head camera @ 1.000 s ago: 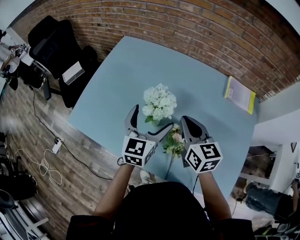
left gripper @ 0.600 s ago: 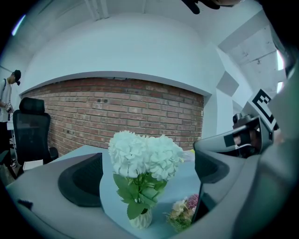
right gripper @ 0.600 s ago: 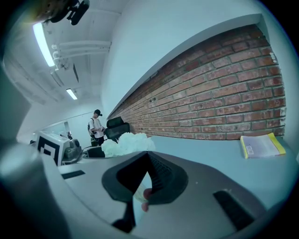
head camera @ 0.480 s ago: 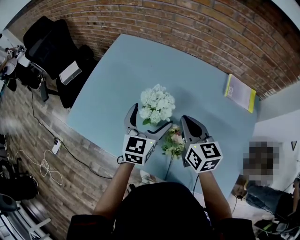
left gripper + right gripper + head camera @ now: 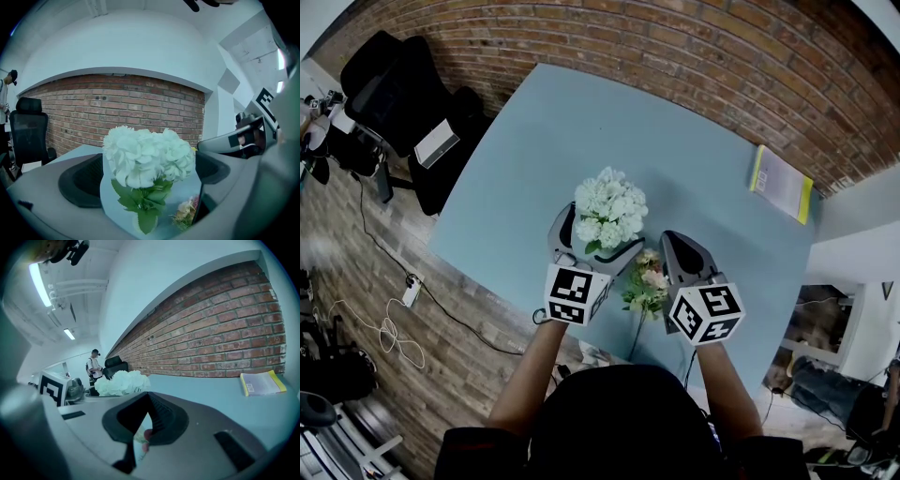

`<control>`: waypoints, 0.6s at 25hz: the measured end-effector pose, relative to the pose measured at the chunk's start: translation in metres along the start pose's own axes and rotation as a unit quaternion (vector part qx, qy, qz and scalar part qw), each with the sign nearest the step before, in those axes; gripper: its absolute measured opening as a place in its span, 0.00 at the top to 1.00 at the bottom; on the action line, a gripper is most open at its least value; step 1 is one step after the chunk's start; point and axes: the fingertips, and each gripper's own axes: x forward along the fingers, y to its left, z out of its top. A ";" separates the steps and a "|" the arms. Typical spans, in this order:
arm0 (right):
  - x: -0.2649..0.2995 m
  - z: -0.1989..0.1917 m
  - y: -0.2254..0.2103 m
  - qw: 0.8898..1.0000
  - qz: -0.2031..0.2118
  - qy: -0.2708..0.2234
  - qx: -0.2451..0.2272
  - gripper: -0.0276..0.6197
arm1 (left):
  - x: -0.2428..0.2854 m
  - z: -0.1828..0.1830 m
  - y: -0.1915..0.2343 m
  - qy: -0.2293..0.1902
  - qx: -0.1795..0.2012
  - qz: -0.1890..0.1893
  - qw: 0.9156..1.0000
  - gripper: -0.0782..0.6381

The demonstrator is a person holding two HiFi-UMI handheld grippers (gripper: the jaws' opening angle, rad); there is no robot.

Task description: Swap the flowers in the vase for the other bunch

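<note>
Brick wall [image 5: 694,56] runs behind the pale blue worktop [image 5: 534,131], and a yellow-edged book [image 5: 780,187] lies near the far right corner.

Position of parts:
- The white bunch [image 5: 609,206] stands upright near the front edge of the worktop. Blooms and leaves cover the vase beneath it in every view.
- The left gripper [image 5: 602,234] sits level with the stems. Its fingers [image 5: 82,180] are wide apart, one on each side of the stems, and do not press on them.
- The other bunch [image 5: 647,281], small and pinkish, lies flat on the worktop between the two grippers.
- The right gripper [image 5: 677,246] is just beside it, fingers together on nothing.

Judged status: no step of the swap is complete.

Remaining steps:
1. Clamp the white stems.
2. Lift them clear and set them aside.
3. Pick up the small bunch and seat it in the vase.
</note>
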 end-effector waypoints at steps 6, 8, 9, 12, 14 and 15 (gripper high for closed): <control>0.001 -0.003 -0.001 1.000 -0.004 0.004 0.002 0.94 | 0.005 -0.003 0.000 0.003 -0.005 -0.006 1.000 0.06; 0.002 -0.004 -0.003 1.000 -0.005 0.006 0.002 0.94 | 0.007 -0.004 0.001 0.005 -0.007 -0.008 1.000 0.06; 0.002 -0.004 -0.004 1.000 -0.006 0.006 0.002 0.94 | 0.009 -0.004 0.001 0.007 -0.007 -0.008 1.000 0.06; 0.002 -0.005 -0.007 1.000 -0.010 0.009 0.004 0.94 | 0.012 -0.008 0.001 0.013 -0.011 -0.014 1.000 0.06; 0.003 -0.007 -0.007 1.000 -0.012 0.011 0.005 0.94 | 0.013 -0.010 0.000 0.017 -0.017 -0.019 1.000 0.06; 0.003 -0.008 -0.008 1.000 -0.012 0.013 0.006 0.94 | 0.013 -0.012 0.000 0.019 -0.017 -0.019 0.999 0.06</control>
